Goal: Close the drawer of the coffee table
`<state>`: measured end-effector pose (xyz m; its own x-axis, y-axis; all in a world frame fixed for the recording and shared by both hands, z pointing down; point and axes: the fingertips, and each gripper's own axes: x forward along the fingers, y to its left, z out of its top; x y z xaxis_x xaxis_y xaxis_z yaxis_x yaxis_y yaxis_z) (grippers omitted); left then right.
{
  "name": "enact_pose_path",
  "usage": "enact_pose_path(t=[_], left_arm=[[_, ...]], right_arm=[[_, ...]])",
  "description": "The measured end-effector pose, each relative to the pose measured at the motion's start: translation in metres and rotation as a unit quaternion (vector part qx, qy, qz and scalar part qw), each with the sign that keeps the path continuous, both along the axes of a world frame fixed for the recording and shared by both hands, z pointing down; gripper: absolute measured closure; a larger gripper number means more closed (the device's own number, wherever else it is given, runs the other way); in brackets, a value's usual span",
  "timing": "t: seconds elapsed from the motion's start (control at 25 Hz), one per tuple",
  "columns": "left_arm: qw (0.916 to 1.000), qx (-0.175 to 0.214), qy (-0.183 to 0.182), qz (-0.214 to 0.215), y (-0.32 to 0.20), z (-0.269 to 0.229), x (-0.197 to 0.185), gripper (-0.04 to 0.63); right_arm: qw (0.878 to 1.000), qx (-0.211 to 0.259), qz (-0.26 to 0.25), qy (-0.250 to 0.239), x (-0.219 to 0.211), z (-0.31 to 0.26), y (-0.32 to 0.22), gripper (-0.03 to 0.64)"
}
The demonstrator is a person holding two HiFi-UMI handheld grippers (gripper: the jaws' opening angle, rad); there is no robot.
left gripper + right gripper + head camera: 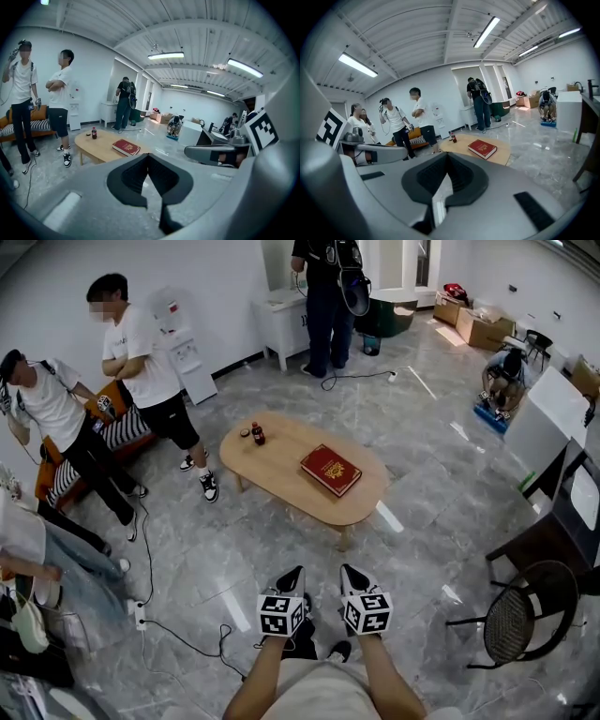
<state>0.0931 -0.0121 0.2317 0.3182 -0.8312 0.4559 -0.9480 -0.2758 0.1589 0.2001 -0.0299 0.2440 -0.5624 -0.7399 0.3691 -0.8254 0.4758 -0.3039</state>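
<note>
The oval wooden coffee table (281,460) stands on the marble floor ahead of me, a good step away. On it lie a red book (330,470) and a small dark bottle (258,434). No drawer shows in any view. My left gripper (297,570) and right gripper (346,568) are held side by side near my body, short of the table and touching nothing. Both are shut with nothing between the jaws. The left gripper view shows its shut jaws (148,157) pointing towards the table (93,145). In the right gripper view the shut jaws (447,157) sit below the book (483,148).
Two people (141,371) stand left of the table by an orange sofa (112,427), and another person (323,306) stands at the back. A black wire chair (520,620) is at my right. A cable (187,643) runs over the floor at my left.
</note>
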Motion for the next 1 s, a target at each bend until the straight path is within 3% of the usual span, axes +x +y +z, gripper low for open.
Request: enact_pose_path(t=[1.0], left_arm=[[0.9998, 0.004, 0.017, 0.007, 0.007, 0.003, -0.001, 0.586]], right_arm=[[1.0, 0.016, -0.001, 0.016, -0.004, -0.002, 0.004, 0.601]])
